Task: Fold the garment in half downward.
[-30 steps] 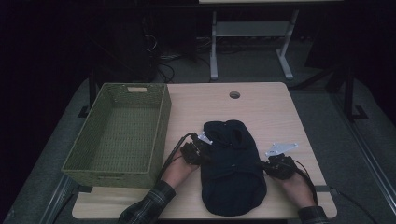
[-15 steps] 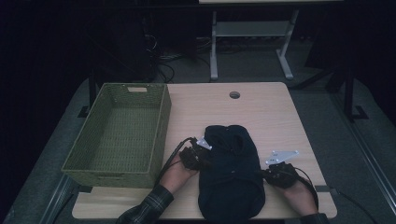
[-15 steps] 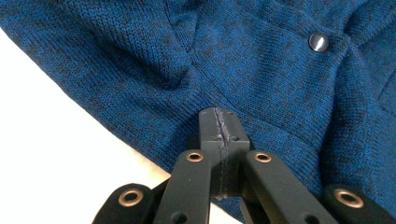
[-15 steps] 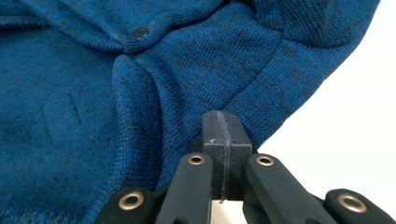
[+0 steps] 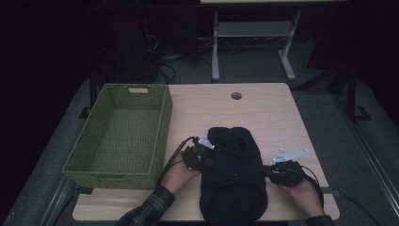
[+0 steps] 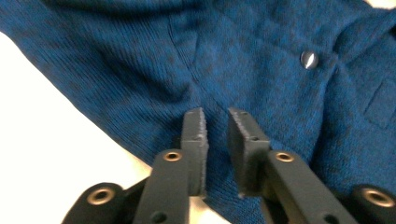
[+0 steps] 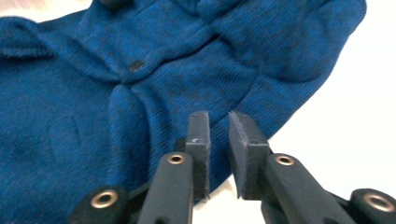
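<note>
Overhead first: your left gripper (image 5: 203, 159) sits at the left edge of the dark blue garment (image 5: 234, 174), your right gripper (image 5: 277, 170) at its right edge, near the table's (image 5: 263, 110) front. The green basket (image 5: 120, 134) stands just left; open tabletop lies beyond.

Left gripper view: jaws slightly apart over the knit's sloping edge, perhaps touching it, gripping nothing; a button (image 6: 308, 59) sits farther off.

Right gripper view: jaws likewise narrowly apart above the hem, bare table to their right.
</note>
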A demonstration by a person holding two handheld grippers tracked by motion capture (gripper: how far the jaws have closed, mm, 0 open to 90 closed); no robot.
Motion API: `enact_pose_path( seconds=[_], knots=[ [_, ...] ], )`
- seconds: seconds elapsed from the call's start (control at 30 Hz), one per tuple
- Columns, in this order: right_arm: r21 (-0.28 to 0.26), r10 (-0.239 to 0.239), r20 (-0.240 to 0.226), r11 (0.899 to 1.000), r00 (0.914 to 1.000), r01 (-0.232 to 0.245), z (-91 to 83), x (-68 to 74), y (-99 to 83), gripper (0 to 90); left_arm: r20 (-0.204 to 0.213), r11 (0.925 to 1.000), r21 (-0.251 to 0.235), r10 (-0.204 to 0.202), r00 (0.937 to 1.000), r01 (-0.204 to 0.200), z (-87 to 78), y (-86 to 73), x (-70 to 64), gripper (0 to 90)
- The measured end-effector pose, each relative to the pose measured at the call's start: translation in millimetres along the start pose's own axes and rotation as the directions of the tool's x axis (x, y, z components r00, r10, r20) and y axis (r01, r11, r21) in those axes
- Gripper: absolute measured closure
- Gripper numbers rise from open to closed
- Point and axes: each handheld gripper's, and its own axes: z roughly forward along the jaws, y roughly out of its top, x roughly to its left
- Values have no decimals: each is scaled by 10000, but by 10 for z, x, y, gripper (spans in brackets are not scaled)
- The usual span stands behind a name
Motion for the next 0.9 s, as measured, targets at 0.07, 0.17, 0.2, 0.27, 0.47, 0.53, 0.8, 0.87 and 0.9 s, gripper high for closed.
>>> enact_pose_path(
  seconds=[0.07,0.17,0.2,0.27,0.47,0.53,0.8,0.87,0.9],
  knots=[
    [-20,29,-2,10000,10000,-29,-7,-46,40,730,-76,9999,-138,14,10000,-15,-38,34,12,696],
    [-105,38,48,9999,10000,-38,-22,-92,110,698,-314,9998,-211,35,9995,-41,-93,96,44,639],
    [-132,-22,39,9999,10000,23,-26,-113,132,690,-394,9996,-278,77,9992,-88,-115,118,56,625],
    [-64,-53,108,10000,9999,53,-24,-152,182,672,-510,9993,-339,147,9986,-164,-164,165,91,605],
    [-300,158,121,9994,9998,-155,-14,-334,325,651,-869,9978,-620,196,9960,-250,-291,301,217,565],
    [-245,268,141,9994,9995,-264,4,-409,392,642,-942,9967,-781,129,9955,-203,-321,345,274,563],
    [-446,581,245,9974,9980,-569,44,-641,617,620,-1190,9934,-1143,-210,9927,73,-326,490,474,566],
    [-377,613,204,9975,9979,-605,58,-690,681,612,-1266,9922,-1239,-292,9915,134,-316,516,523,565],
    [-399,572,272,9976,9980,-561,67,-711,711,612,-1318,9920,-1260,-284,9909,117,-309,529,551,565]
  ],
)
